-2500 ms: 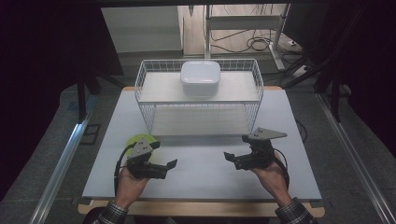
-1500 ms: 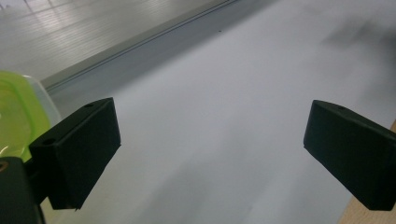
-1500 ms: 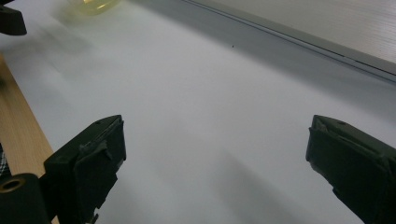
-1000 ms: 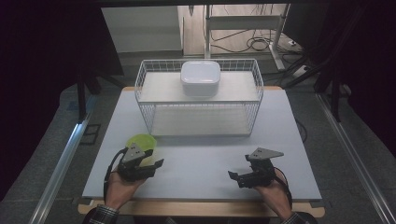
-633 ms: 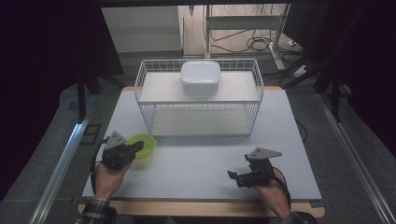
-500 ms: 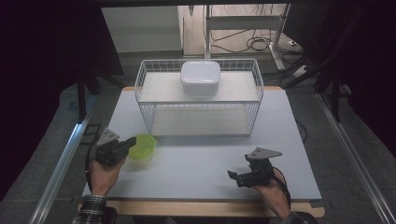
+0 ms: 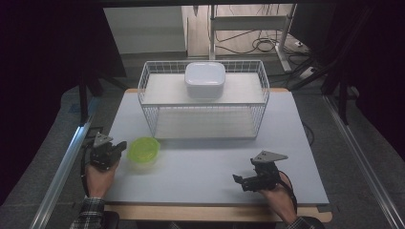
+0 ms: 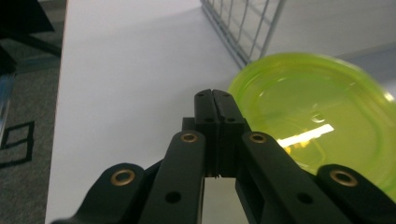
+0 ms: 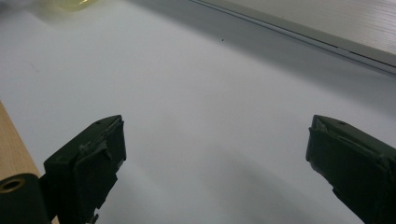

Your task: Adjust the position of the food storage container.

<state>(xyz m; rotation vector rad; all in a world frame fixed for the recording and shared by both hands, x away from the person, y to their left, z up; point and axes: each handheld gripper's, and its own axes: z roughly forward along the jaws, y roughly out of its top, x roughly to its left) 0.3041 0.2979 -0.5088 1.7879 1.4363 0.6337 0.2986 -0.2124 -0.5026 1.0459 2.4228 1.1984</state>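
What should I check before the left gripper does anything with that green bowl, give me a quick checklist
1. Left gripper jaws open enough for the rim: not ok, they are shut with nothing between them.
2. Green bowl upright on the table: ok.
3. Left gripper close beside the bowl: ok; whether it touches the rim, cannot tell.
4. Right gripper away from the bowl: ok, jaws open and empty.
5. Wire basket apart from the bowl: ok.
6. White container on the basket top sits steady: ok.
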